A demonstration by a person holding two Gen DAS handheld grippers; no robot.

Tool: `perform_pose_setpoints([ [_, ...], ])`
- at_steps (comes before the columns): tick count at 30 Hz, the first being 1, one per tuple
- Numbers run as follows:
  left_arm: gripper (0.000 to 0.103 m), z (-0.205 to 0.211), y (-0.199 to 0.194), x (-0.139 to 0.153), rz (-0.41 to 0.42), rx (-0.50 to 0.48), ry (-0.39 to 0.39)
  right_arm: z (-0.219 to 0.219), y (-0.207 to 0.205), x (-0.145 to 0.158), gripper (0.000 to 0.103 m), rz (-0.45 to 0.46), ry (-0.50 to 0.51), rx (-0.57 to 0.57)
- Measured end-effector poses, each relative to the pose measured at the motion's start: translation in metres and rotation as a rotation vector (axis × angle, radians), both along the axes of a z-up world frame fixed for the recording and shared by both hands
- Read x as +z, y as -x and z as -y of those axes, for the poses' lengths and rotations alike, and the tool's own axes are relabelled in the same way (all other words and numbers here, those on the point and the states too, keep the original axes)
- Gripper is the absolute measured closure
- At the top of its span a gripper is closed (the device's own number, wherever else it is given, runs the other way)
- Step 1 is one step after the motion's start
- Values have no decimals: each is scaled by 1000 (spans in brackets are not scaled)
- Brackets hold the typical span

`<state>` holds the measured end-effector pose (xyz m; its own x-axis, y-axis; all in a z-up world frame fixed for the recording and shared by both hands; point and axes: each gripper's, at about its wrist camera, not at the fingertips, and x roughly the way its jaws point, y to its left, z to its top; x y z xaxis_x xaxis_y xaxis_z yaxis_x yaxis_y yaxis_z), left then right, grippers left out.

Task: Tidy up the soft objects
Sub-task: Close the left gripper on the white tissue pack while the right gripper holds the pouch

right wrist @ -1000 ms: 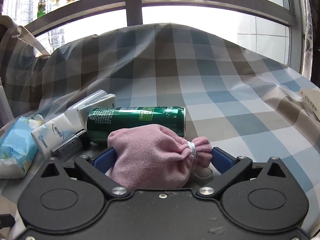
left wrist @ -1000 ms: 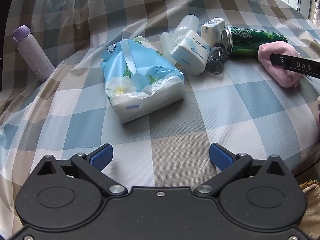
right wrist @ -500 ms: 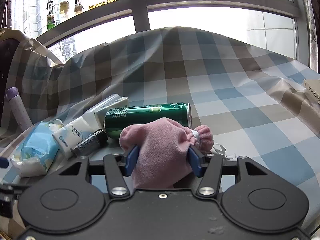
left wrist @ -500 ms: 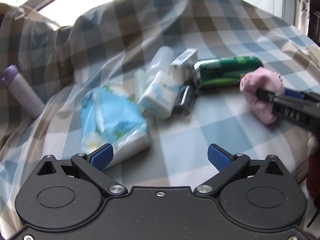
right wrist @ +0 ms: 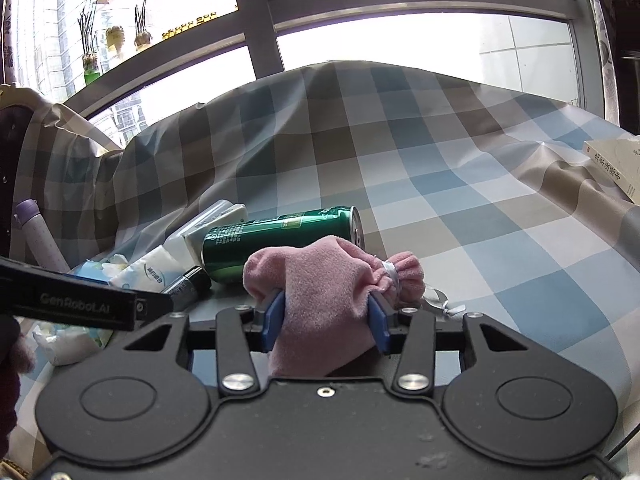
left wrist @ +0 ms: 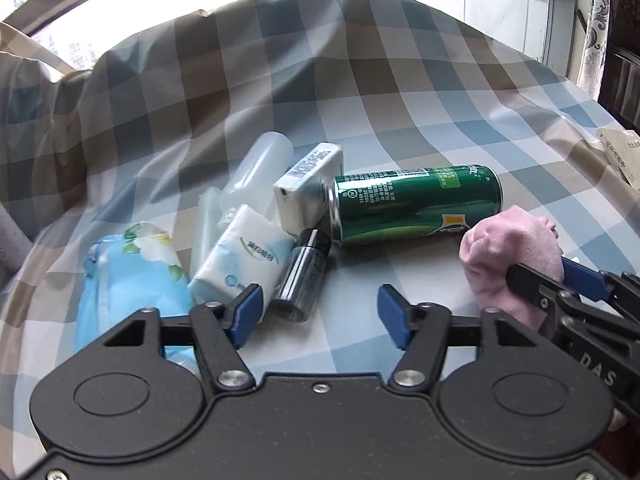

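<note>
My right gripper (right wrist: 326,320) is shut on a pink drawstring pouch (right wrist: 324,280) and holds it just in front of a lying green can (right wrist: 280,232). The pouch also shows at the right of the left wrist view (left wrist: 512,248), with the right gripper (left wrist: 560,284) clamped on it. My left gripper (left wrist: 318,312) is open and empty, low over the checked cloth. A small white tissue pack (left wrist: 244,256) and a small dark bottle (left wrist: 304,276) lie just beyond its left finger. A large blue tissue pack (left wrist: 132,280) lies at the left.
A white box (left wrist: 310,188) and a clear plastic bottle (left wrist: 260,168) lie behind the tissue pack. A lilac flask (right wrist: 38,240) stands at far left. A book (right wrist: 616,164) lies at the right edge. The checked cloth (right wrist: 440,184) rises toward the window.
My right gripper closed on the pink pouch and lifted it slightly. My left gripper moved forward and right toward the pile, and its jaws narrowed somewhat.
</note>
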<state>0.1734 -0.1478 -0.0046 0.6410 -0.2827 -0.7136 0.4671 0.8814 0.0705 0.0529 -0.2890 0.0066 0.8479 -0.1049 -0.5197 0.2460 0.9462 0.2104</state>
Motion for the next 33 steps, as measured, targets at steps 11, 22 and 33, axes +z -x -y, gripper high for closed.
perform_pose_setpoints([
  [11, 64, 14, -17, -18, -9, -38, -39, 2, -1, -2, 56, -3, -12, -5],
  [22, 44, 4, -3, -20, 1, -110, -50, 5, -2, -3, 52, -6, -33, -11],
  [33, 35, -11, -10, -5, -19, -122, 42, 8, -2, -4, 48, -10, -54, -14],
])
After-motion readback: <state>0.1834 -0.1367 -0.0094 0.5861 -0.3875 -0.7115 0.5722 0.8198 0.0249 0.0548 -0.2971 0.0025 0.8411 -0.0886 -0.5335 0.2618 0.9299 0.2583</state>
